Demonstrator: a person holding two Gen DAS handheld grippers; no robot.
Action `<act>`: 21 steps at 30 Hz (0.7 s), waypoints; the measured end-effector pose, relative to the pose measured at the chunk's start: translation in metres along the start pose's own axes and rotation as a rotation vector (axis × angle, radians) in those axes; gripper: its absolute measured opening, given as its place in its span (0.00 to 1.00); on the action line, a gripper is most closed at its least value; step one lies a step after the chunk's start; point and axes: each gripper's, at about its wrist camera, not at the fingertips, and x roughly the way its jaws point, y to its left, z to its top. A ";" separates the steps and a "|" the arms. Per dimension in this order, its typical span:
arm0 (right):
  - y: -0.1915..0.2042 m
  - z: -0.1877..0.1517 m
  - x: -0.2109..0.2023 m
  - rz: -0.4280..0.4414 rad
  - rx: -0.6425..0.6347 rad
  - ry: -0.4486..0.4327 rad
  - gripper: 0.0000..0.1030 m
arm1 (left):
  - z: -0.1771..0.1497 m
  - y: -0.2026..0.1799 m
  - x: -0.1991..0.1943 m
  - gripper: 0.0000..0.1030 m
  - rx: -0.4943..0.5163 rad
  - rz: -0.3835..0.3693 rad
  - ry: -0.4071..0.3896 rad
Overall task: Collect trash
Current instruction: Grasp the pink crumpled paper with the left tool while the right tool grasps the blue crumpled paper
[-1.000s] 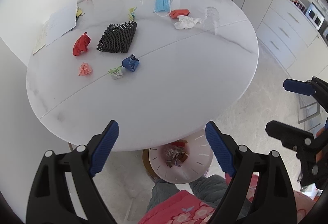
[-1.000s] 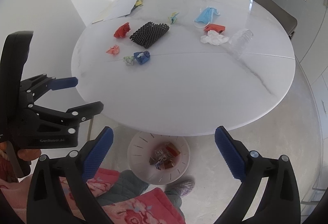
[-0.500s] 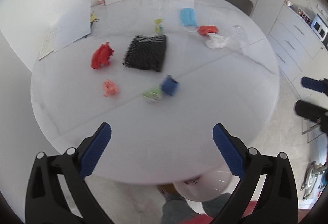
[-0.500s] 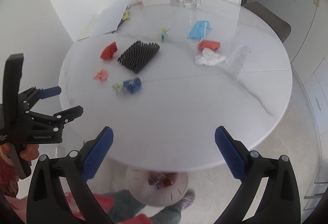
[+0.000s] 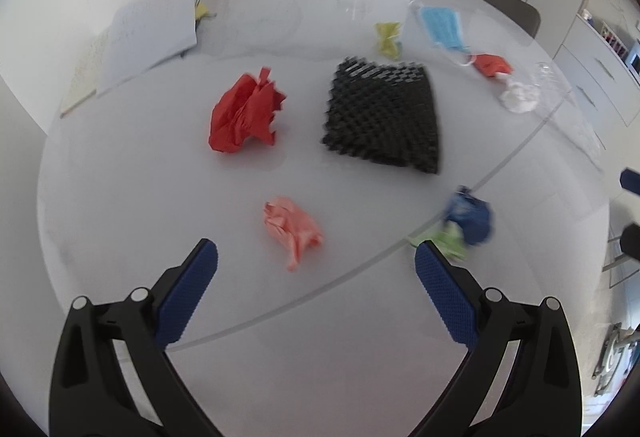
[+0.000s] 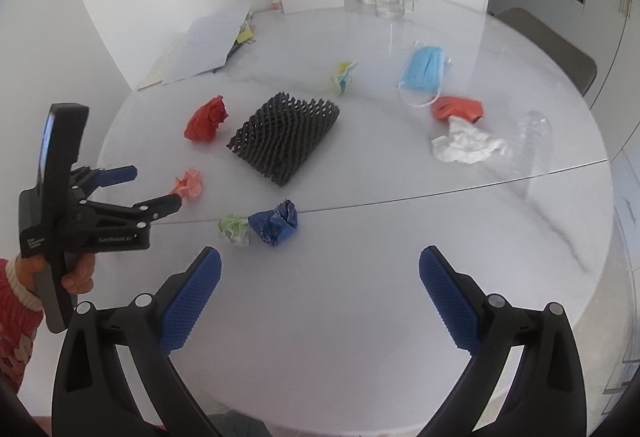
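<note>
Round white desk [image 6: 360,277], litter scattered across its far half. Landmark: the black mesh pad [image 5: 384,117], mid-desk.

- Left gripper [image 5: 316,261]: jaws spread wide, nothing between them, tilted down at the pink paper wad [image 5: 294,227], which lies on the near side of the pad. Wide spread suits a loose, crumpled target. Likely the next pick.
- Right gripper [image 6: 320,269]: jaws also spread, empty, aimed at the blue wad [image 6: 274,223] and the green scrap [image 6: 234,229] touching it, both just on the near side of the pad.
- Red paper ball [image 5: 246,115] left of the pad; blue face mask [image 6: 424,69], orange scrap [image 6: 456,108] and white tissue [image 6: 464,143] well to its right.
- Beyond the tissue, something clear, perhaps a plastic bottle; too faint to call.
- No bin in view.
</note>
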 end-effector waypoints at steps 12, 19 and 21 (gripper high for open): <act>0.000 0.004 0.042 0.004 0.071 0.040 0.96 | 0.008 0.010 0.056 0.38 0.031 -0.007 0.062; 0.001 0.006 0.060 0.048 0.045 0.067 0.88 | 0.011 0.009 0.051 0.30 0.043 -0.034 0.062; 0.005 0.005 0.073 0.067 0.021 0.091 0.83 | 0.012 0.010 0.046 0.30 0.039 -0.042 0.056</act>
